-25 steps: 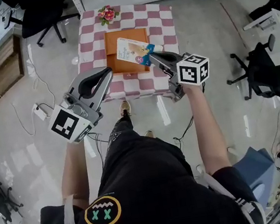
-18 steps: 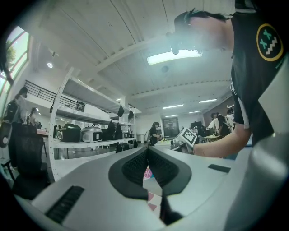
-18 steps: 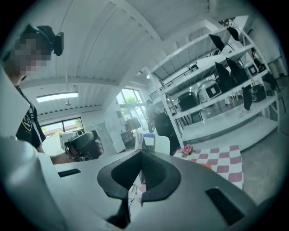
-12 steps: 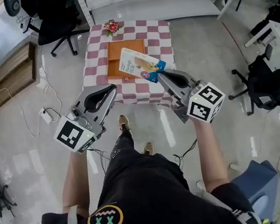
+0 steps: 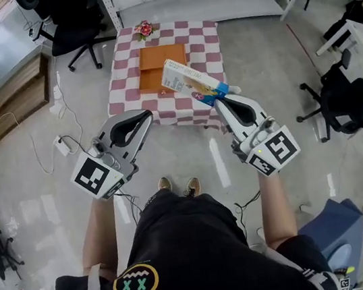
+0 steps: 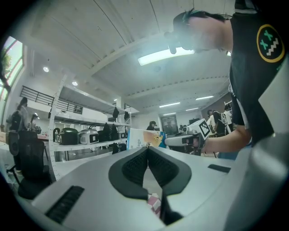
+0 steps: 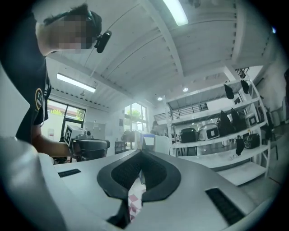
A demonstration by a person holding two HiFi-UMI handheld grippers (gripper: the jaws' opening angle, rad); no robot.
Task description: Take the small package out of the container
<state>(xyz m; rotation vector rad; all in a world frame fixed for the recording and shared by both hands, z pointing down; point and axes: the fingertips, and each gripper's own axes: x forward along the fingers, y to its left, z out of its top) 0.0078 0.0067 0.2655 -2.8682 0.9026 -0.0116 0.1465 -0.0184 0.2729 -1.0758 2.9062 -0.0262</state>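
In the head view the small package [image 5: 190,82], a flat white and blue pack, hangs tilted in the air over the near right part of the checkered table [image 5: 206,41]. My right gripper [image 5: 220,93] is shut on its blue lower corner. The orange container [image 5: 152,70] lies on the table behind it. Off the table's near left corner my left gripper [image 5: 145,115] is shut and holds nothing. The left gripper view has the package [image 6: 143,137] beyond its shut jaws. In the right gripper view only the package's thin edge [image 7: 147,142] shows past the pads.
A flower bunch [image 5: 144,29] sits at the table's far edge. Office chairs stand at the far left [image 5: 73,21] and at the right [image 5: 346,104]. A low wooden unit [image 5: 10,99] and a power strip [image 5: 62,147] with cables lie on the floor at the left.
The right gripper has carried the package from over the container toward the table's near right side. The person has stepped back from the table. The left gripper stays shut.
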